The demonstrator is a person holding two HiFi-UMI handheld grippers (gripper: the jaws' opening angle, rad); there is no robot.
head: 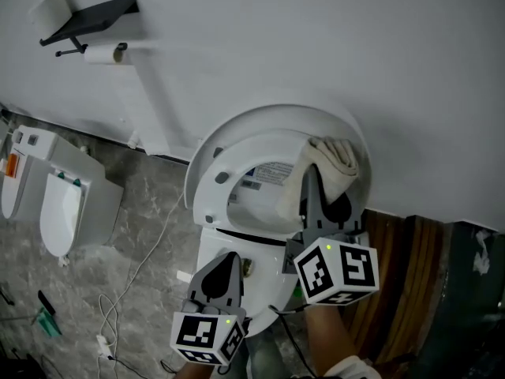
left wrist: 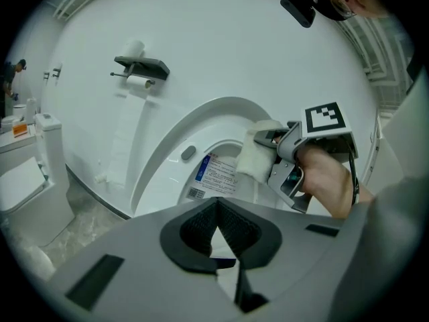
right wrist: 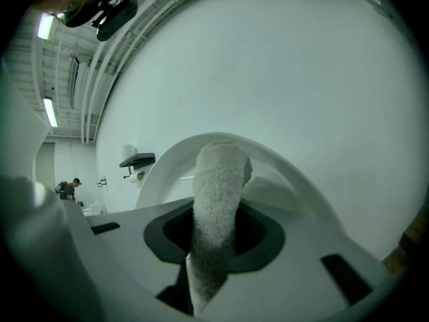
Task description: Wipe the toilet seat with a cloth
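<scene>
The cloth (head: 335,158), pinched in our right gripper (head: 316,181) and bunched just ahead of its jaws, lies against the raised toilet seat (head: 215,196), so we judge wiping under way with most left, while our left gripper (head: 223,268) hangs below, pressed together on nothing.

The left gripper (head: 230,257) and right gripper (head: 309,181) are pale grey plastic with dark grey ribbed pads (left wrist: 198,228). Each bears a white cube (head: 338,271) with black square markers and a small green light. A thin black cable (head: 286,324) trails from the right one
</scene>
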